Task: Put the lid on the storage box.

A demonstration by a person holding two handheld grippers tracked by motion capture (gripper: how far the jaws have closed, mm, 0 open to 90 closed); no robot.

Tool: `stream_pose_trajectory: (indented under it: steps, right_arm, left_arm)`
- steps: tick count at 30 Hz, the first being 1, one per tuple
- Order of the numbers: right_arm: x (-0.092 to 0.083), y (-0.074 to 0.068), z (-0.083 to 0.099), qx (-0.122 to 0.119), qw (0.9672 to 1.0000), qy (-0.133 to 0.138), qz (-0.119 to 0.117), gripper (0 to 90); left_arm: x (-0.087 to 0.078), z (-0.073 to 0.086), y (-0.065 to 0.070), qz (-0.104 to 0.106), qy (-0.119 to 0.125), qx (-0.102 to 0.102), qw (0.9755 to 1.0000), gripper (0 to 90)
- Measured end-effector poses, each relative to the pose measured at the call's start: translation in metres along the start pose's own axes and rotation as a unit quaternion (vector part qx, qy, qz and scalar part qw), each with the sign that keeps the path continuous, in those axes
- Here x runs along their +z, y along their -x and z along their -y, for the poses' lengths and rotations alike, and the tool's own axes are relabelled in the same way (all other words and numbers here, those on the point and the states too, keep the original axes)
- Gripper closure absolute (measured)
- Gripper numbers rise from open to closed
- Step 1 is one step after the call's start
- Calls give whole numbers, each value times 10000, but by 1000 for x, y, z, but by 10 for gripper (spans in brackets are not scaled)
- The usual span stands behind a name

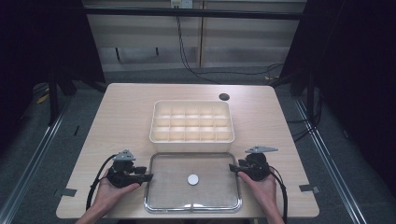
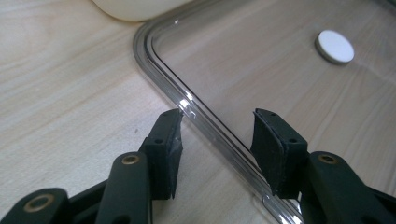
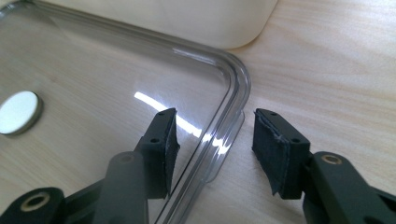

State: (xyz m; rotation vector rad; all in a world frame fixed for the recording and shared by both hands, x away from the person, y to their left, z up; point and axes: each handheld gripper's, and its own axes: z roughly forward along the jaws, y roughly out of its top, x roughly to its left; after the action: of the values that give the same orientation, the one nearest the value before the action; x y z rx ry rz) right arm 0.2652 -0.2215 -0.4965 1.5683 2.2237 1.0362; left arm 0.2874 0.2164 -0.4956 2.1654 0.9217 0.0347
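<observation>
Clear plastic makes up the tray, a shallow rounded-corner rectangle in the lower middle of the high view, lying flat on the pale wood tabletop. A small white disc sits on it near the centre, well apart from both rims.

At the tray's left edge in the high view is the left gripper, held in a hand that comes in from the bottom of the frame. In the left gripper view its fingers are spread, one on each side of the tray's rim, which runs diagonally between them; the pads do not press on it (the left pad's tip looks very close to the rim, though contact cannot be told).

At the tray's right edge is the right gripper, in the other hand. Its fingers are likewise spread astride the rim near the tray's rounded corner, one over the tray's floor and one over bare wood, with a gap on each side.

Just beyond the tray, toward the upper middle of the high view, stands a cream box with compartments, its near wall just beside the tray's far rim. A dark round hole marks the tabletop at the upper right of the box. Black cables trail from the grippers.
</observation>
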Motion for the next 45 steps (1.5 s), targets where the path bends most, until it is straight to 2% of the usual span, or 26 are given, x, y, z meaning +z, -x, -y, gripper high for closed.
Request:
stream_pose_trajectory:
  steps: [5,6,9,10,11,12,13,14,15,16,20,21,22,23,24,26,29,30,33,34,36,37,38,40,42,45]
  right_arm:
    - [2,-1,0,-17,10000,40,-43,498]
    - [2,1,1,139,9997,67,-203,497]
    - [2,1,2,246,9993,99,-266,501]
    - [2,3,2,391,9986,120,-323,521]
    - [2,3,2,391,9986,120,-323,521]
    - [1,6,3,592,9973,165,-399,547]
    - [1,6,3,592,9973,165,-399,547]
    - [1,12,5,903,9941,234,-561,573]
    - [1,12,5,903,9941,234,-561,573]
    - [0,15,6,1152,9907,272,-665,601]
    - [0,20,9,1499,9847,347,-820,631]
    - [0,20,9,1499,9847,347,-820,631]
    - [-2,23,11,1693,9800,429,-957,641]
    - [-2,23,11,1693,9800,429,-957,641]
    - [-3,25,13,1915,9737,521,-1116,655]
    - [-5,26,14,2007,9703,593,-1211,657]
    - [-6,27,15,2044,9685,650,-1263,659]
    - [-8,28,16,2091,9657,687,-1380,668]
    - [-8,27,16,2120,9636,699,-1469,694]
    - [-6,22,16,2065,9614,695,-1682,686]
    - [-7,17,14,1923,9669,675,-1533,667]
    - [-7,17,14,1923,9669,675,-1533,667]
    - [-8,17,13,1780,9702,617,-1524,667]
    - [-8,17,12,1753,9700,610,-1572,661]
    - [-9,17,12,1655,9672,686,-1800,630]
    - [-9,14,10,1515,9662,698,-1968,634]
  left_arm:
    - [1,0,1,55,6,6,10000,540]
    - [1,0,1,74,7,22,10000,545]
    - [3,-1,4,76,-16,103,9999,569]
    - [3,-1,5,36,-16,115,9999,577]
    - [3,-1,5,12,-25,131,9999,577]
    - [3,-1,4,1,-23,140,9999,602]
    - [3,-1,4,1,-23,140,9999,615]
    - [3,-1,3,0,-23,133,9999,619]
    - [3,-1,3,0,-23,133,9999,618]
    - [2,-1,4,0,-32,155,9999,619]
    - [2,0,4,-2,-33,155,9999,619]
    - [2,0,4,-2,-33,155,9999,619]
    - [2,0,4,5,-45,154,9999,619]
    - [2,0,4,5,-45,154,9999,618]
    - [2,0,4,4,-42,151,9999,618]
    - [1,0,4,-8,-32,145,9999,617]
    - [1,0,4,-42,-40,167,9998,616]
    - [1,0,4,-13,-32,154,9999,617]
    - [2,0,4,6,-21,143,9999,619]
    - [1,0,3,14,-42,136,9999,617]
    - [1,0,3,8,-27,149,9999,614]
    - [1,0,3,8,-27,149,9999,606]
    - [1,0,3,-7,-24,139,9999,604]
    - [1,0,3,-9,-19,138,9999,604]
    - [2,0,2,12,14,125,9999,604]
    - [1,0,1,35,7,108,9999,602]
